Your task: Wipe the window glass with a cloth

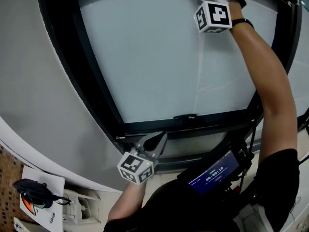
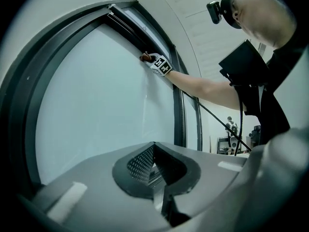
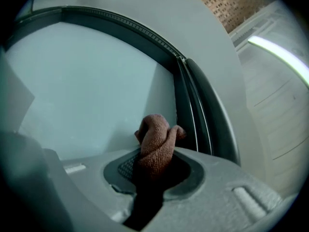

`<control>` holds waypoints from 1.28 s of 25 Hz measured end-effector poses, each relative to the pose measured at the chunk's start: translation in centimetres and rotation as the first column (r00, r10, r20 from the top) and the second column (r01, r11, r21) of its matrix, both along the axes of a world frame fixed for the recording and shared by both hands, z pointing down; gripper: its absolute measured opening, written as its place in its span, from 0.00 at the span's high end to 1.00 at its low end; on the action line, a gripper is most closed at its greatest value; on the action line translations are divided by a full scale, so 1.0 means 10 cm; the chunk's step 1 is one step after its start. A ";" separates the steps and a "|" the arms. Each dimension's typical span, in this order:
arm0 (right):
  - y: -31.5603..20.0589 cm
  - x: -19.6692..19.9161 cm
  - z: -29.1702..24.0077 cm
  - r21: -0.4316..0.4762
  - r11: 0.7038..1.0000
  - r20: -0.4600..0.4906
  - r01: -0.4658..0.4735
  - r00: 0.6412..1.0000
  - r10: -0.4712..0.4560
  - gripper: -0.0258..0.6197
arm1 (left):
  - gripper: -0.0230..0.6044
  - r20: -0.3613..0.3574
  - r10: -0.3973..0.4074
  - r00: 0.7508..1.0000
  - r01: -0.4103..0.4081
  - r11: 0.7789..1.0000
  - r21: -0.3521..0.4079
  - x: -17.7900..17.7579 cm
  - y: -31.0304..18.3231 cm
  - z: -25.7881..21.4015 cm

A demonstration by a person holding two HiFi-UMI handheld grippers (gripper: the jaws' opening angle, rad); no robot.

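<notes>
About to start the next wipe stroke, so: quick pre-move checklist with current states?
1. Cloth clamped in right gripper: ok.
2. Cloth pressed against window glass: cannot tell.
3. Right gripper up at the glass's top edge, beside the frame: ok.
4. Left gripper shut, nothing between its jaws: ok.
5. Left gripper low by the bottom frame, off the glass: ok.

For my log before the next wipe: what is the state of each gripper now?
Left gripper: closed, empty.
Right gripper: closed on the reddish-brown woven cloth.
</notes>
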State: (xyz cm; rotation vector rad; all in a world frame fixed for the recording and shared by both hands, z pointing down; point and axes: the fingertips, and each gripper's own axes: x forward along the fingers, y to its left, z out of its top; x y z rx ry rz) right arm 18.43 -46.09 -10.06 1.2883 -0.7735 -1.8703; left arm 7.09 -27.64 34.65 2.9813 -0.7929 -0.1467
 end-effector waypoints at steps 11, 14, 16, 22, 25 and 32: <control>0.05 0.03 0.44 -0.187 0.976 0.065 0.112 0.993 -0.102 0.87 | 0.94 -0.011 0.049 0.999 -0.050 0.998 -0.042 0.36 0.05 0.10; 0.03 0.03 0.64 -0.202 0.972 0.059 0.119 0.992 -0.109 0.87 | 0.94 -0.006 0.070 0.998 -0.071 0.996 -0.057 0.43 0.05 0.18; 0.03 0.02 0.76 -0.207 0.970 0.062 0.126 0.991 -0.116 0.87 | 0.94 0.001 0.072 0.997 -0.072 0.996 -0.055 0.46 0.06 0.20; 0.04 0.02 1.11 -0.233 0.961 0.088 0.148 0.988 -0.130 0.87 | 0.94 0.032 0.084 0.996 -0.081 0.993 -0.081 0.47 0.11 0.29; 0.02 0.03 1.27 -0.249 0.956 0.085 0.153 0.987 -0.136 0.87 | 0.94 0.043 0.084 0.996 -0.080 0.993 -0.085 0.44 0.12 0.30; 0.05 0.02 1.74 -0.295 0.943 0.091 0.151 0.987 -0.129 0.87 | 0.94 0.061 0.095 0.994 -0.091 0.993 -0.077 0.41 0.18 0.30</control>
